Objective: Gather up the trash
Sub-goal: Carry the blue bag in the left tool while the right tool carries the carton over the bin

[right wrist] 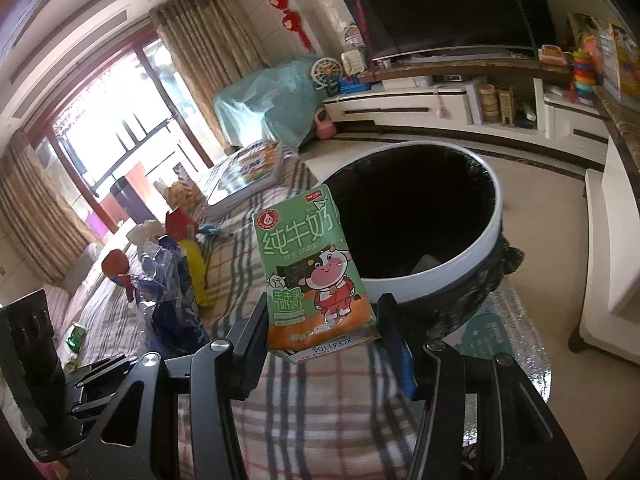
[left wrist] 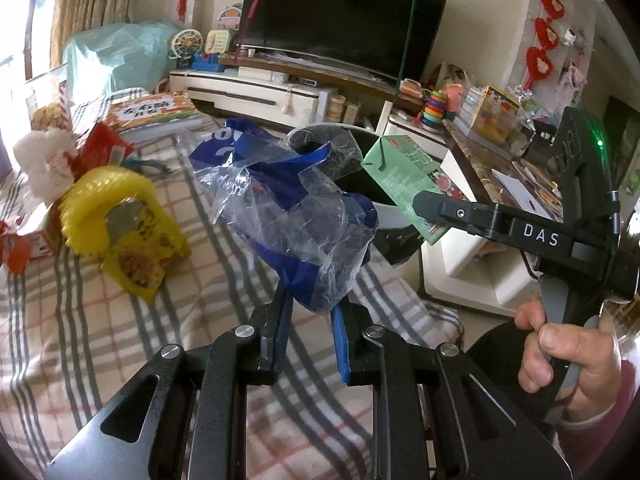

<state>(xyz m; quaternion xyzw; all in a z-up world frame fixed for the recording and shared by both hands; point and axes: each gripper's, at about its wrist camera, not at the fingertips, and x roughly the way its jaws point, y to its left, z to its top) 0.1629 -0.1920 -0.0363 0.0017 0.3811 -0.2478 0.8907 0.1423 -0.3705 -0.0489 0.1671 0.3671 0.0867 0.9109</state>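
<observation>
The left gripper pinches a crumpled blue-and-clear wrapper; the right gripper clamps a green milk carton, with the trash bin just ahead of it.

home living room: television, curtains

- The bin is mostly hidden behind the crumpled plastic bag and the milk carton in the left view.
- The yellow wrapper is motion-blurred.
- The bin's inside is too dark to read.
- The TV is cut off by the top edge.
</observation>
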